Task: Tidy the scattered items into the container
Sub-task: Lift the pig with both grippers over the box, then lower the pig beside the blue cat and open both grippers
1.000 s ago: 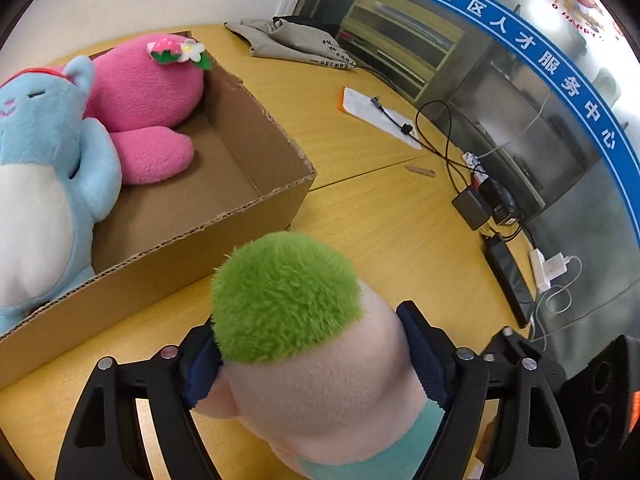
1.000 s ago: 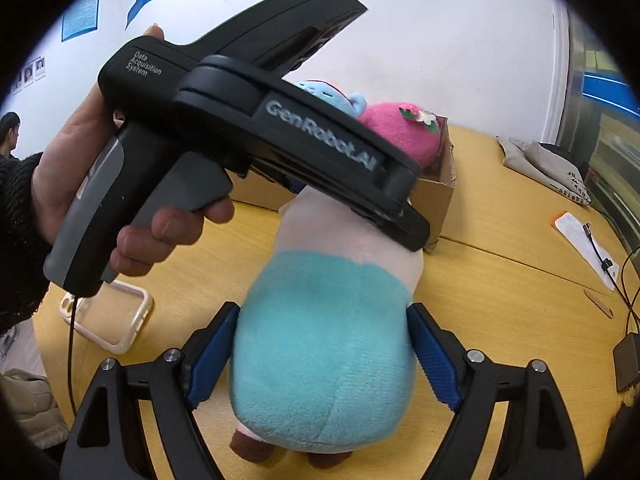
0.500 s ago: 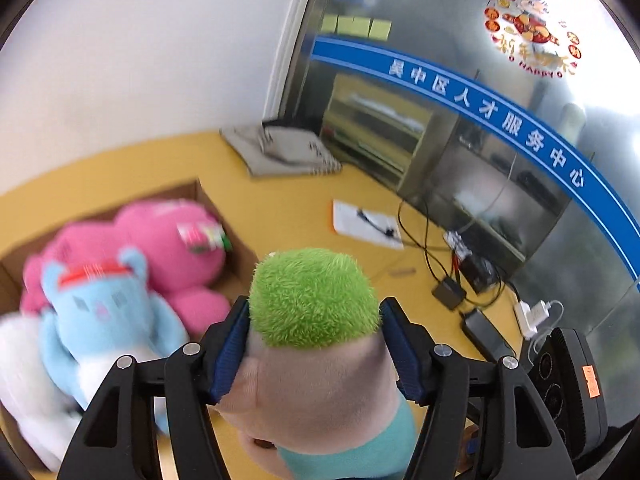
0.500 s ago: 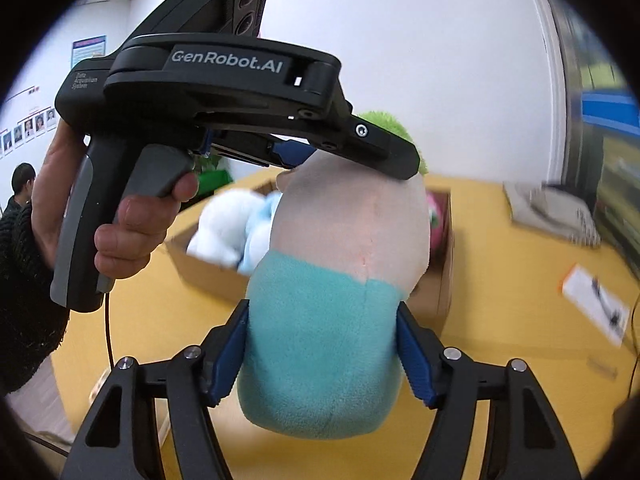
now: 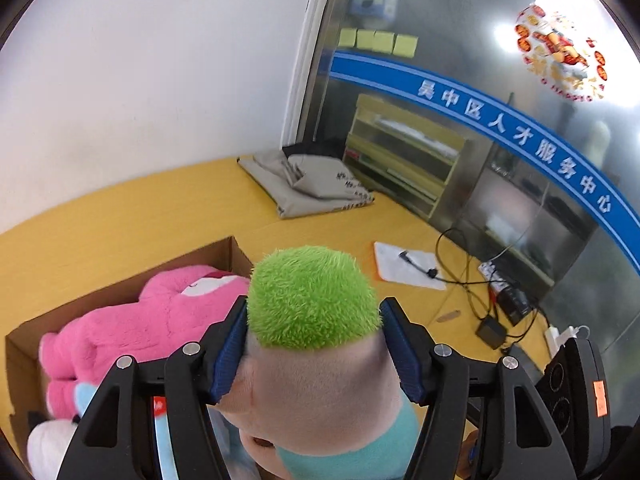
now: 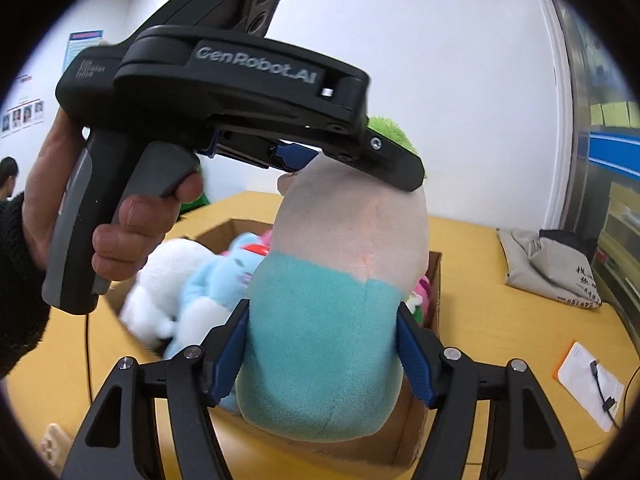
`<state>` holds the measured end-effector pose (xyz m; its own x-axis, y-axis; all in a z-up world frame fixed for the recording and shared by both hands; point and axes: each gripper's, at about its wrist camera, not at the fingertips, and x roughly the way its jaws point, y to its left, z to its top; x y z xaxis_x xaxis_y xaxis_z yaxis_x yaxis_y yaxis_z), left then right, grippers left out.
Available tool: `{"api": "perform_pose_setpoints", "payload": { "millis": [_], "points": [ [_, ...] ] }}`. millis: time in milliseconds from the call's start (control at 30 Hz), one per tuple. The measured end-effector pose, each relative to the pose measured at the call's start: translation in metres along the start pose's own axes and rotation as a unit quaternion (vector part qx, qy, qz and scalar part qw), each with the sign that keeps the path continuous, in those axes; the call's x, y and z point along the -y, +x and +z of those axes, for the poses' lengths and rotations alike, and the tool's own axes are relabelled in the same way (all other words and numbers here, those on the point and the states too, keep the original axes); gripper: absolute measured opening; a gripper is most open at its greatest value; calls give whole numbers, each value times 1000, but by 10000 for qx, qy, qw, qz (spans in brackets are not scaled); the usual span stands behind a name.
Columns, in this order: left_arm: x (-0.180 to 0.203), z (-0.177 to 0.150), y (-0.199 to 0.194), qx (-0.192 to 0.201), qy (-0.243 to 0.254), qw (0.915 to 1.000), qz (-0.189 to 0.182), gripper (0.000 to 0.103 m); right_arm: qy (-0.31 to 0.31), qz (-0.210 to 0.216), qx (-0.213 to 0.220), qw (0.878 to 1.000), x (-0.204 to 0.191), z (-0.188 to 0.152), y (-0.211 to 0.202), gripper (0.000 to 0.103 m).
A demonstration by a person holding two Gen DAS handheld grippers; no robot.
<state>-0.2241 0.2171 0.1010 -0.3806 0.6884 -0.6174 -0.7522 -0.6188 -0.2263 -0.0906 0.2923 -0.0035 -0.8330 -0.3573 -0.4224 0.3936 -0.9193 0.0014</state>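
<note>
A plush doll with green hair [image 5: 312, 296], peach skin and a teal body [image 6: 320, 344] is held in the air by both grippers. My left gripper [image 5: 314, 344] is shut on its head. My right gripper [image 6: 320, 352] is shut on its teal body. The doll hangs over the cardboard box [image 6: 434, 276], whose wall also shows in the left wrist view [image 5: 120, 276]. Inside the box lie a pink plush [image 5: 160, 320], a light blue plush [image 6: 218, 280] and a white plush [image 6: 168, 276]. The left gripper's body [image 6: 240, 92] fills the upper part of the right wrist view.
The yellow wooden table [image 5: 120, 216] holds a folded grey bag [image 5: 308, 188], a white paper with a cable [image 5: 404, 264] and power adapters with cords [image 5: 496, 320] by the glass wall. A small framed object [image 6: 52, 440] lies at the table's near left.
Both grippers have lifted the doll off the table and carried it over the open box. The box and its plush toys now sit below the doll.
</note>
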Motion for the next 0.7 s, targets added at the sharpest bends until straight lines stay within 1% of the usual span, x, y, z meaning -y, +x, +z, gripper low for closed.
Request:
{"api": "perform_pose_setpoints", "payload": {
  "millis": [100,133,167,233,367,400,467,567,633,667,700],
  "points": [
    [-16,-9,35,-346,-175,9992,-25,69,7,-137,-240,9996,8,-16,25,68],
    [-21,-15,49,-515,-263,9983,-48,69,6,-182,-352,9992,10,-22,32,68],
    [-26,-22,60,-684,-346,9970,-70,69,65,-188,-498,9986,13,-28,38,68],
    [-32,-34,76,-901,-511,9945,-125,69,264,-119,-810,9963,16,-40,43,68],
    [-42,-51,95,-1165,-870,9882,-483,69,512,-50,-1170,9918,20,-50,41,68],
    [-41,-53,97,-1188,-852,9879,-510,69,570,-47,-1235,9907,21,-51,40,68],
    [-34,-54,103,-1228,-737,9888,-414,71,655,-76,-1353,9886,23,-53,38,69],
    [-32,-54,111,-1346,-800,9872,-304,75,740,-129,-1421,9870,26,-50,32,70],
    [-32,-55,117,-1415,-822,9861,-286,76,657,-239,-1306,9890,23,-46,26,69],
    [-31,-55,120,-1458,-830,9855,-272,76,541,-400,-1091,9917,19,-40,17,64],
    [-30,-54,123,-1504,-828,9849,-247,76,470,-494,-965,9930,15,-37,12,55]
  ]
}}
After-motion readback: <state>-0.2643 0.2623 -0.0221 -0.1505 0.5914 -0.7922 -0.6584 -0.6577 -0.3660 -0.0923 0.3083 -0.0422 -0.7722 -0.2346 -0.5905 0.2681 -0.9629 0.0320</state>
